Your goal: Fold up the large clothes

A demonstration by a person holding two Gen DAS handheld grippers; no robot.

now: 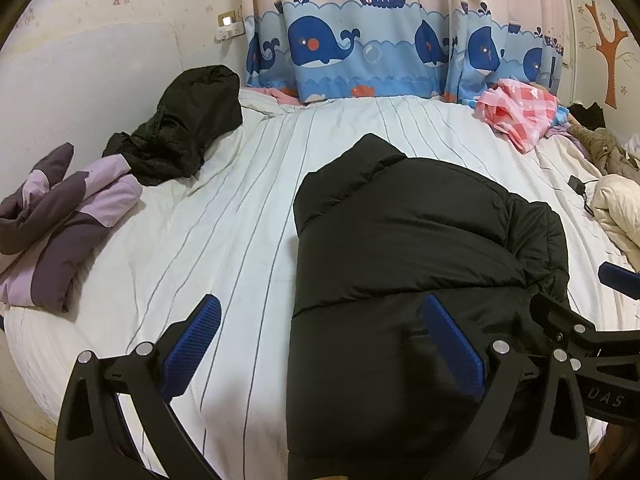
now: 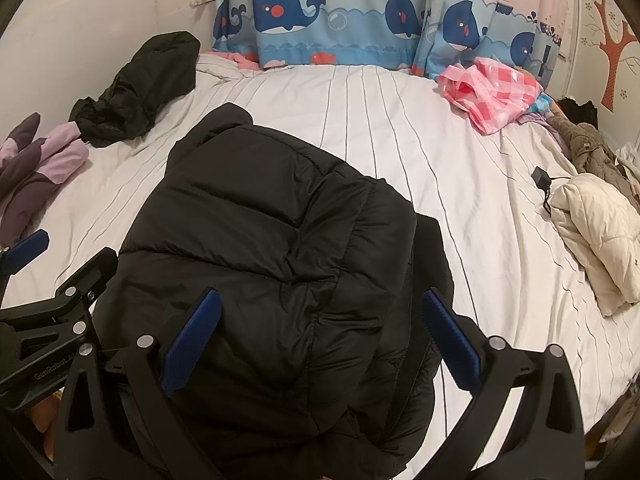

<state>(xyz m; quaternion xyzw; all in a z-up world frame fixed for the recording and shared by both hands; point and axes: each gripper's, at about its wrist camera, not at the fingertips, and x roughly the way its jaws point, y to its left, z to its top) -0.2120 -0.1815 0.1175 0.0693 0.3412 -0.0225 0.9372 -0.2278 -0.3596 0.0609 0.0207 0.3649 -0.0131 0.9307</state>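
One black puffer jacket [image 2: 276, 248] lies folded into a thick bundle on the near middle of the bed [image 1: 340, 132], its collar end pointing toward the curtain [image 1: 360, 40]. Two grippers hover over its near end. The left gripper [image 1: 320, 344] has its jaws spread wide, one blue pad over the striped sheet and the other above the jacket's left part, holding nothing. The right gripper [image 2: 320, 336] is likewise wide, both pads above the jacket and closed on nothing.

Five other garments lie around the bed: one thin black garment [image 1: 180, 124] at the far left, one purple and lilac jacket [image 1: 60, 224] just beside it, one pink checked piece [image 1: 520, 110] at the far right, one cream quilted coat [image 2: 600, 232] at the right edge, and one olive-brown coat [image 2: 588, 148] beyond it. A small black adapter [image 2: 541, 178] with a cord lies near the cream coat.

The curtain shows about five whales in the left view, though folds hide some. Lettering on the left gripper's arm reads "GenRobot.AI" in the right view; the right gripper's arm shows what may be "DAS" in the left view.
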